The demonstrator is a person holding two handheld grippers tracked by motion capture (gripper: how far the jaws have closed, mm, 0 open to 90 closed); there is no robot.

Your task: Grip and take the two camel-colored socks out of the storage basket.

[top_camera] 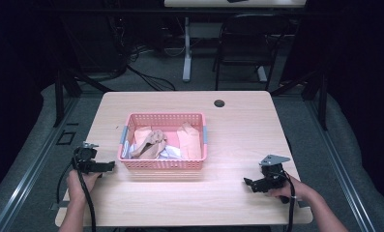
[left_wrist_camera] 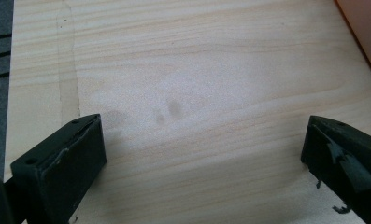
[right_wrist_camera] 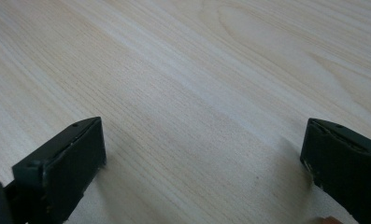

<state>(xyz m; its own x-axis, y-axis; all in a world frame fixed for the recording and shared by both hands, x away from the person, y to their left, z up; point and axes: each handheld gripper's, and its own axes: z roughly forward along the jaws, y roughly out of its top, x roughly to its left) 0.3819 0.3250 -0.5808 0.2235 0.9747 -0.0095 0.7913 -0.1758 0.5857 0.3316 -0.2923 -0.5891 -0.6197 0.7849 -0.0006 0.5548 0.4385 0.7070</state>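
A pink plastic basket [top_camera: 163, 164] stands in the middle of the wooden table [top_camera: 238, 130], holding several crumpled cloths in tan, peach and white [top_camera: 153, 144]. My left gripper [top_camera: 107, 166] rests on the table just left of the basket, pointing toward it; its jaws stand wide open over bare wood [left_wrist_camera: 204, 135], and a corner of the basket [left_wrist_camera: 365, 28] shows at the upper right. My right gripper [top_camera: 248, 183] lies near the front right of the table, held by a hand, jaws wide open with only wood grain between them [right_wrist_camera: 204, 135].
A round cable hole [top_camera: 219, 103] sits near the table's far edge. Beyond the table stand a black chair [top_camera: 247, 43] and a white desk leg [top_camera: 186, 48] with cables on the floor. Metal rails run along both sides of the table.
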